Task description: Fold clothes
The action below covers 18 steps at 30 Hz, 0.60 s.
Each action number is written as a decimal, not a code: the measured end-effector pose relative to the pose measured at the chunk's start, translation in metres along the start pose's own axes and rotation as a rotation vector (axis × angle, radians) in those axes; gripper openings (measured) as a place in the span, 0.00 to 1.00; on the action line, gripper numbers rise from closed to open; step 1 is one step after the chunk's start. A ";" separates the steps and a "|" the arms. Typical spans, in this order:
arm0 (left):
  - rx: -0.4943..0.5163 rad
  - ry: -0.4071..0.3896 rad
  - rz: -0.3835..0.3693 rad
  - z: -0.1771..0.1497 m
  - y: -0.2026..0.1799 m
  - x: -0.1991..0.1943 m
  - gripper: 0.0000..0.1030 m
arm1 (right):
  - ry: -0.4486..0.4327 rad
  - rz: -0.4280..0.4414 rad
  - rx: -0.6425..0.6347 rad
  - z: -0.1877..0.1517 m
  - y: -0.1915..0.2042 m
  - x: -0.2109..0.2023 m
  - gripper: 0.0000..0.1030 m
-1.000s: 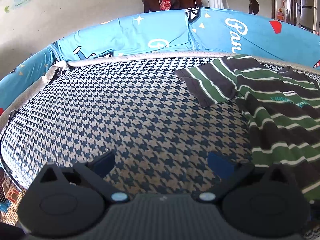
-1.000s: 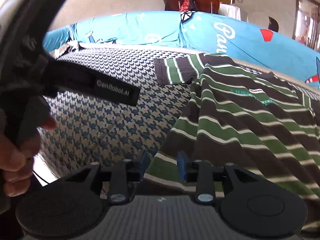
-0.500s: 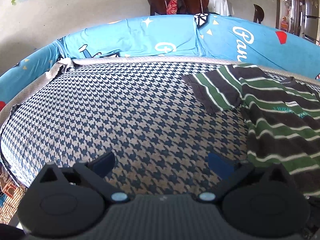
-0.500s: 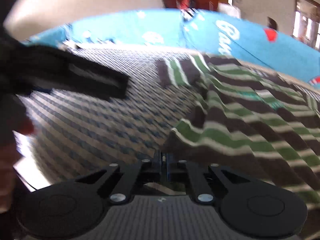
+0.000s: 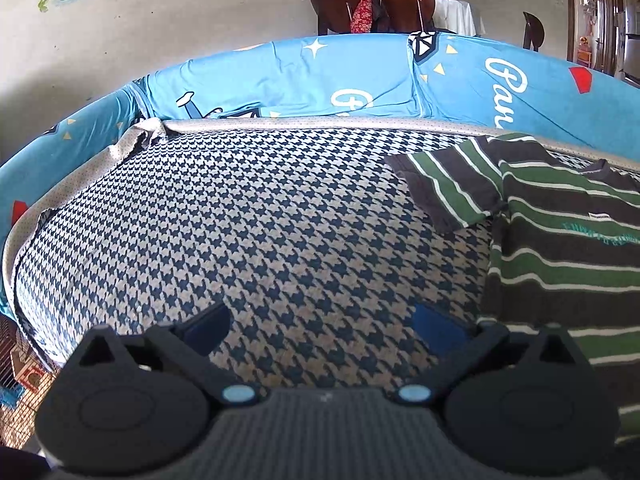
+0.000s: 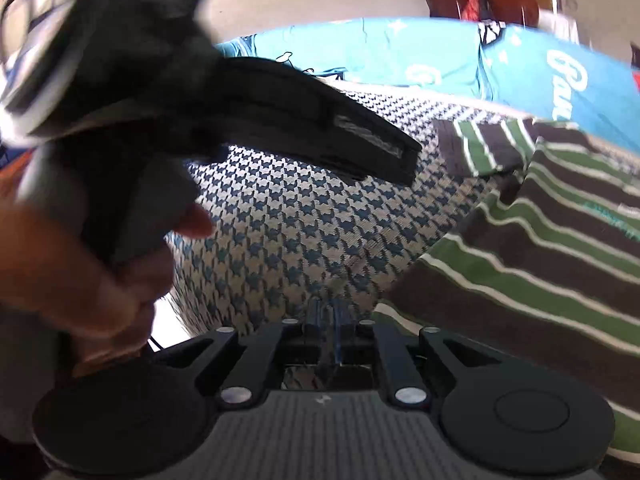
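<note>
The shirt (image 5: 560,248) is made of soft knitted cloth, matt, striped in green, dark brown and white. The cover (image 5: 248,232) beneath it is a coarser woven cloth with a houndstooth weave, also matt. The blue sheet (image 5: 360,76) behind is smooth, thin cloth with a slight sheen and creases. The left gripper (image 5: 322,326) is moulded of matt black plastic, its base finely ribbed, with small shiny metal rivets. The chair (image 5: 404,4) is of glossy dark wood.

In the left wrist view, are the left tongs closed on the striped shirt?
No. The left tongs stand wide open over bare houndstooth cover, with the striped shirt lying off to their right.
</note>
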<state>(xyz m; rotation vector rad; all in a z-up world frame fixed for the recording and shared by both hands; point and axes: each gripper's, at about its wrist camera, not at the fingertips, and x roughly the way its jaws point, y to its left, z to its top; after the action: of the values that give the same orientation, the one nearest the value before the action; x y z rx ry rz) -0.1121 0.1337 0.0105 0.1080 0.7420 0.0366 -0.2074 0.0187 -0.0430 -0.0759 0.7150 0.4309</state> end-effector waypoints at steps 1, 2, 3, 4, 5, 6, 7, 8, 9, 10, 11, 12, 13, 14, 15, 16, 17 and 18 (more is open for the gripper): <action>0.005 0.001 -0.007 0.000 -0.002 0.000 1.00 | 0.000 0.007 -0.012 -0.002 0.002 -0.003 0.09; 0.009 -0.001 -0.014 0.000 -0.004 0.000 1.00 | -0.001 0.000 -0.008 -0.004 0.001 -0.007 0.09; 0.014 -0.001 -0.020 -0.001 -0.006 -0.001 1.00 | -0.003 -0.015 0.006 -0.005 -0.003 -0.011 0.09; 0.018 -0.001 -0.026 -0.001 -0.008 -0.001 1.00 | -0.006 -0.034 0.020 -0.007 -0.007 -0.016 0.09; 0.021 0.000 -0.029 -0.001 -0.010 -0.001 1.00 | -0.013 -0.052 0.032 -0.009 -0.012 -0.022 0.09; 0.023 0.001 -0.032 -0.002 -0.011 -0.001 1.00 | -0.021 -0.067 0.044 -0.010 -0.017 -0.027 0.09; 0.027 0.002 -0.035 -0.002 -0.013 -0.001 1.00 | -0.028 -0.083 0.058 -0.011 -0.022 -0.033 0.09; 0.032 0.003 -0.040 -0.003 -0.015 -0.001 1.00 | -0.034 -0.101 0.076 -0.013 -0.027 -0.039 0.09; 0.037 0.003 -0.045 -0.003 -0.017 -0.001 1.00 | -0.040 -0.118 0.096 -0.016 -0.032 -0.045 0.10; 0.045 0.003 -0.052 -0.004 -0.020 -0.001 1.00 | -0.043 -0.134 0.116 -0.019 -0.037 -0.051 0.10; 0.053 0.002 -0.057 -0.005 -0.023 -0.001 1.00 | -0.042 -0.150 0.135 -0.021 -0.042 -0.055 0.10; 0.061 0.001 -0.062 -0.006 -0.026 -0.002 1.00 | -0.040 -0.167 0.150 -0.023 -0.047 -0.059 0.10; 0.070 0.000 -0.068 -0.006 -0.029 -0.003 1.00 | -0.039 -0.186 0.163 -0.025 -0.050 -0.062 0.10; 0.079 -0.002 -0.075 -0.007 -0.032 -0.004 1.00 | -0.036 -0.202 0.174 -0.028 -0.053 -0.065 0.10; 0.087 -0.003 -0.083 -0.008 -0.035 -0.005 1.00 | -0.033 -0.215 0.183 -0.030 -0.056 -0.069 0.10; 0.095 -0.004 -0.092 -0.009 -0.038 -0.005 1.00 | -0.030 -0.229 0.193 -0.032 -0.059 -0.072 0.10; 0.102 -0.005 -0.101 -0.010 -0.041 -0.006 1.00 | -0.025 -0.241 0.202 -0.035 -0.063 -0.074 0.10; 0.109 -0.006 -0.110 -0.011 -0.044 -0.007 1.00 | -0.018 -0.252 0.212 -0.037 -0.066 -0.076 0.10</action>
<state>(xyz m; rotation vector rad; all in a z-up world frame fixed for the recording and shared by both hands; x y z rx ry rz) -0.1247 0.0907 0.0022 0.1710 0.7431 -0.1092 -0.2542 -0.0765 -0.0269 0.0379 0.7187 0.1130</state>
